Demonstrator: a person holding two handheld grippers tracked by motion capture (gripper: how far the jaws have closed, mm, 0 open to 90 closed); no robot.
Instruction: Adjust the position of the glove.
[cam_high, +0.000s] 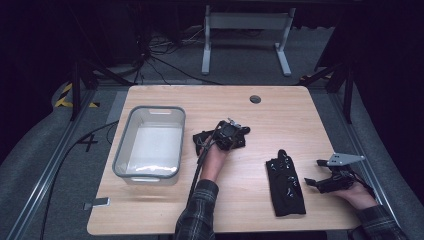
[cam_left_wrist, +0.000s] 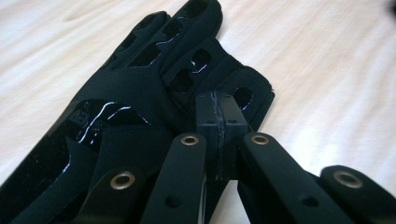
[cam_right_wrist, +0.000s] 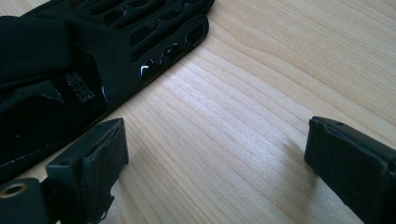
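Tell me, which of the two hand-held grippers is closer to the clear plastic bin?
Left. The left gripper sits over a black glove just beside the clear bin. The right gripper is far across the table, past the second glove.

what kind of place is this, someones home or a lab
Most likely a lab or recording studio, not a home: a bare wooden table ringed by black curtains, loose cables across a grey carpeted floor, and yellow-black hazard tape at the left. A person works with a hand-held gripper in each hand.
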